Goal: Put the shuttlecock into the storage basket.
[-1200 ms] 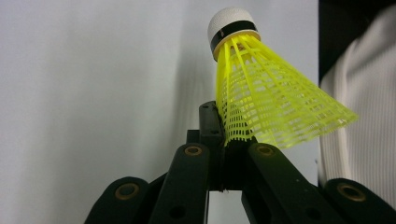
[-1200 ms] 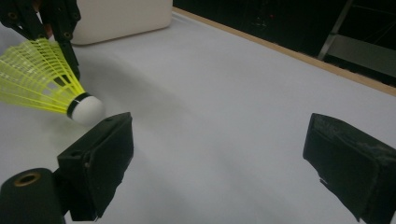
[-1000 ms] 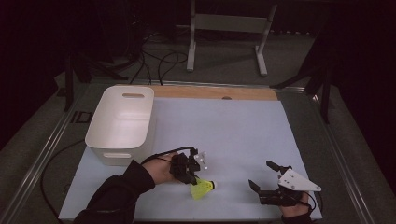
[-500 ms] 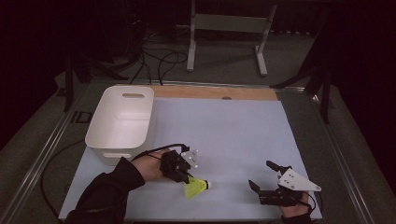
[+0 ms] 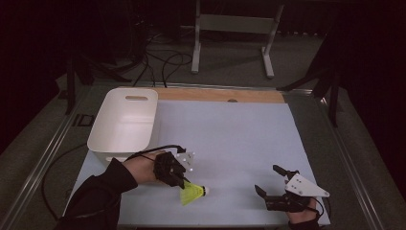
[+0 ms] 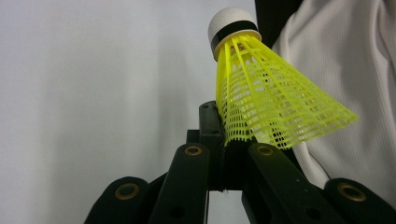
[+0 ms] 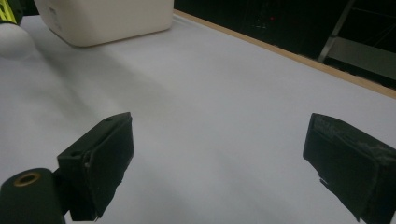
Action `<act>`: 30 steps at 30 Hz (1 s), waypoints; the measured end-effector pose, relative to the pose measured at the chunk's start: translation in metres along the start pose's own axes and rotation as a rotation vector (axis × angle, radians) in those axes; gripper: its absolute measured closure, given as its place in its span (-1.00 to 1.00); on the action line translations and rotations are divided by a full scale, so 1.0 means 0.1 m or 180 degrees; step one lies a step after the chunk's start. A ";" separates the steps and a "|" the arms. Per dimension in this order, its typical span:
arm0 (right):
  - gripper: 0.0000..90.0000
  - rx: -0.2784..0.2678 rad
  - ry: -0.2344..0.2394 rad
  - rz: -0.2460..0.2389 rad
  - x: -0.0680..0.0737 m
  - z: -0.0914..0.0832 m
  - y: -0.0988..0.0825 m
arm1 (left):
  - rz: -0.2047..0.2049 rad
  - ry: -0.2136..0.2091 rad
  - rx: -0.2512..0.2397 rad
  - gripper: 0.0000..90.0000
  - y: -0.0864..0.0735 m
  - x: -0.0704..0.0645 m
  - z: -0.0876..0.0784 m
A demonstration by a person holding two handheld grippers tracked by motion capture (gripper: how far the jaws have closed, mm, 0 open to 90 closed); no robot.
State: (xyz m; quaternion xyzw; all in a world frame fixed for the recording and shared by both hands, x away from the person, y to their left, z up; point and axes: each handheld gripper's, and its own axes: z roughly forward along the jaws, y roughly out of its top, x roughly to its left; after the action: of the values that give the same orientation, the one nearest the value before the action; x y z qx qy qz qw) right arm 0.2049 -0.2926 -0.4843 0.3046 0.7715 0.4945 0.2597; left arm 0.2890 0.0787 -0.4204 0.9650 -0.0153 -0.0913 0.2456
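It looked like a dim lab or test room. A table (image 5: 230, 139) wore a pale mat, with a white bin (image 5: 125, 122) on it; beyond the table, cables (image 5: 165, 60) trailed over grey floor near a metal stand (image 5: 234, 28).

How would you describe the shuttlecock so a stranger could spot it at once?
Start at the white bin on the left of the pale blue table, then come toward the near edge to the left tongs. Pinched there by its skirt is the shuttlecock: a bright yellow mesh cone with a white cork tip, the only vividly coloured thing on the table.
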 end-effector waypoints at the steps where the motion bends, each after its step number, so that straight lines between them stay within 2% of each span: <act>1: -0.81 -0.0009 -0.0008 -0.0010 0.00 0.00 0.00 | 0.0020 -0.0009 0.0004 0.99 0.00 0.00 -0.02; 14: -0.81 -0.0026 0.0011 -0.0006 0.02 0.01 0.00 | 0.0076 -0.0109 -0.0065 0.99 -0.05 -0.04 -0.28; 22: -0.81 -0.0022 0.0047 -0.0005 0.02 0.02 -0.01 | 0.0052 -0.0096 -0.0095 0.99 -0.10 -0.04 -0.50; 30: -0.81 -0.0027 0.0051 -0.0012 0.03 0.03 0.00 | 0.0066 -0.0068 -0.0210 0.99 -0.13 -0.05 -0.73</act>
State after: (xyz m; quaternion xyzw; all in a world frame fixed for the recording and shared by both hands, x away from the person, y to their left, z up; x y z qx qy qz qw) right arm 0.2051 -0.2885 -0.4860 0.2981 0.7720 0.4998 0.2557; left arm 0.2968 0.1250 -0.3631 0.9551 -0.0248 -0.0995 0.2780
